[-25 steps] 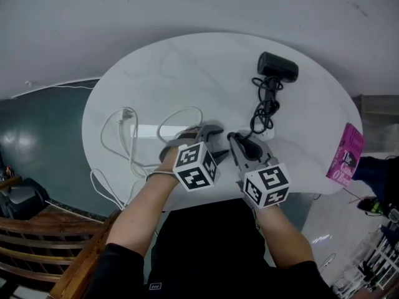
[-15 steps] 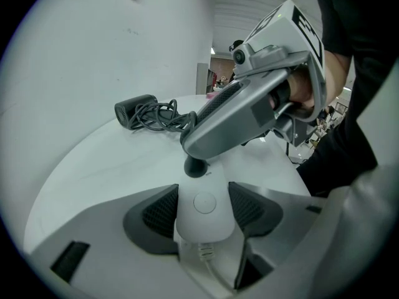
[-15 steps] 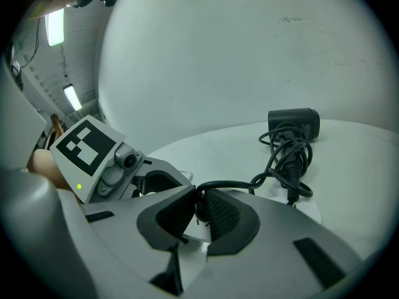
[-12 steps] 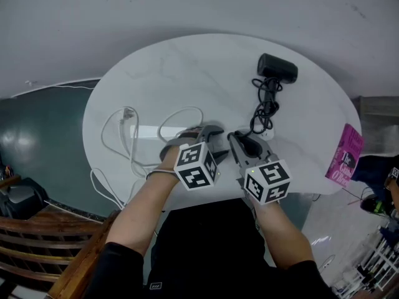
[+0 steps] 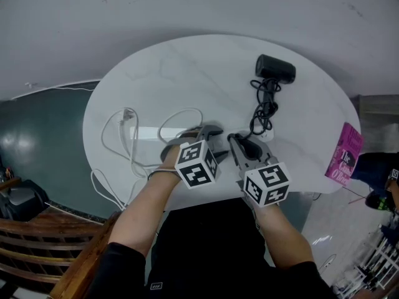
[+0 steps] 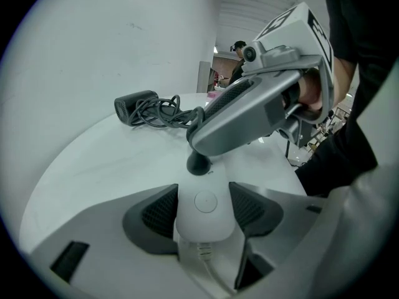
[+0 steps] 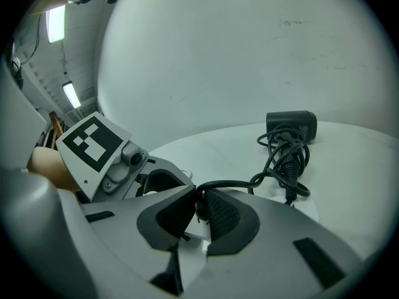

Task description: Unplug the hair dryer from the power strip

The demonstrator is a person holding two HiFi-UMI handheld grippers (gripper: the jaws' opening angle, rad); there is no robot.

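A black hair dryer lies at the far right of the round white table; its bundled black cord runs back toward me. In the left gripper view the white power strip sits between the pads of my left gripper, which is shut on it. The dryer's black plug stands in the strip's far end. My right gripper is shut on that plug, the cord looping off to the dryer. In the head view both grippers, left and right, meet near the table's front edge.
The strip's white cable loops over the table's left part and hangs over the front edge. A pink book lies off the table's right edge. A wooden chair stands at lower left. A person is in the distance at right.
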